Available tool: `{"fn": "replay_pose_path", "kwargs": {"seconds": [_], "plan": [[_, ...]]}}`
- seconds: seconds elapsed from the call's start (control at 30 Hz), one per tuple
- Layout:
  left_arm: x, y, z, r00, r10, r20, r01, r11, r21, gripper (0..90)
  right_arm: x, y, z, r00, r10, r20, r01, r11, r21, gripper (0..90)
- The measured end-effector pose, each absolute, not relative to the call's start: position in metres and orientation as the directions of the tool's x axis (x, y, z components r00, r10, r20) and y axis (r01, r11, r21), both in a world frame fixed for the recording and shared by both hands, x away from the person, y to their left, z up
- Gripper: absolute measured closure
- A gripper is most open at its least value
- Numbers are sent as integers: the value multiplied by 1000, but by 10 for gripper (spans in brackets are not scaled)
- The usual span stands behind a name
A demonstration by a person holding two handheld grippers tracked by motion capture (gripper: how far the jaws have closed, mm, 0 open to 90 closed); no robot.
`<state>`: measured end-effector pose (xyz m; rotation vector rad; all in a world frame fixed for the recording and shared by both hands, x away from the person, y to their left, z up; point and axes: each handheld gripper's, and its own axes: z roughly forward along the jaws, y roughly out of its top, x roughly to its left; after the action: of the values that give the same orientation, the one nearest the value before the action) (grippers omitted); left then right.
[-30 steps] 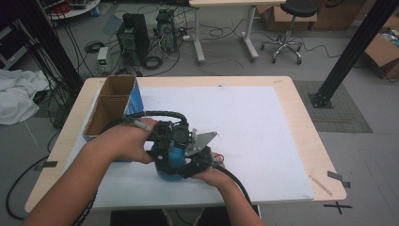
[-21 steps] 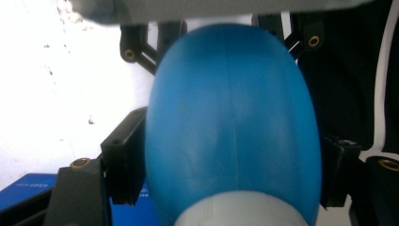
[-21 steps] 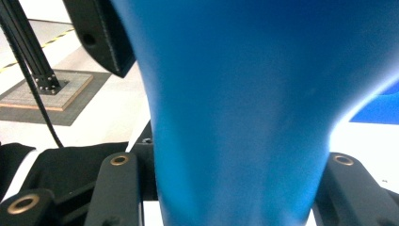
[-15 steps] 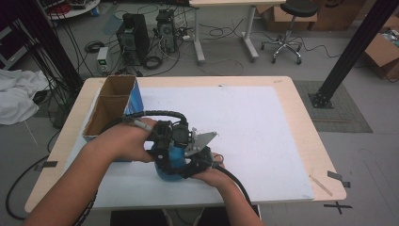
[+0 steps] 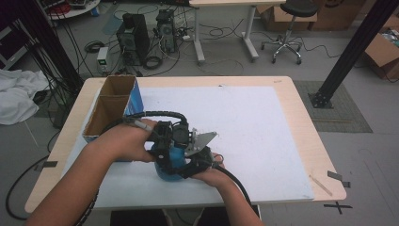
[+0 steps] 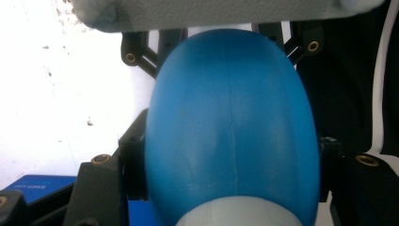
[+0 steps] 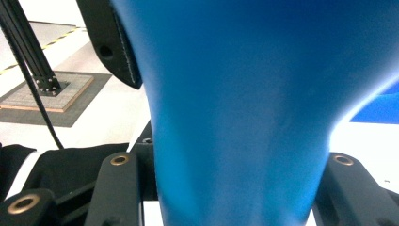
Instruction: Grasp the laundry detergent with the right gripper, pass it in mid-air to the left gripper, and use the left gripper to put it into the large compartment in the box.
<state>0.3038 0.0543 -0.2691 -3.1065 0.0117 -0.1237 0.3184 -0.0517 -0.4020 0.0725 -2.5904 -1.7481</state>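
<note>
Bench (image 5: 301, 117): pale wood top under a white sheet (image 5: 254, 132).
Blue object (image 5: 170, 165): smooth and rounded, at the near middle of the bench, between both grippers.
Left gripper (image 5: 165, 141): jaws have just been closing and now clamp the blue object.
Right gripper (image 5: 195, 160): clamped on its narrower part.
Cardboard box (image 5: 109, 110): open, blue-sided, at the far left of the bench.
Room: grey floor; computer towers (image 5: 146, 30) and cables beyond the far edge; office chair (image 5: 287, 28) far right; black frame post (image 5: 353, 47) at right; white cloth (image 5: 16, 94) at left.
</note>
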Motion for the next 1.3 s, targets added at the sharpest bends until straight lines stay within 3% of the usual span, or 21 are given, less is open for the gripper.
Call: {"fn": "replay_pose_path", "kwargs": {"seconds": [1.0,1.2,1.3], "plan": [[306,45,-269,997,-2,73,4,-996,-85,386,319,-65,-399,-998,-45,36,21,313,950,418],[307,46,-267,997,3,75,9,-997,-82,386,319,-66,-399,-1000,-26,16,6,339,941,377],[307,45,-267,997,0,76,6,-997,-75,386,317,-65,-400,-1000,-9,22,17,387,922,300]]}}
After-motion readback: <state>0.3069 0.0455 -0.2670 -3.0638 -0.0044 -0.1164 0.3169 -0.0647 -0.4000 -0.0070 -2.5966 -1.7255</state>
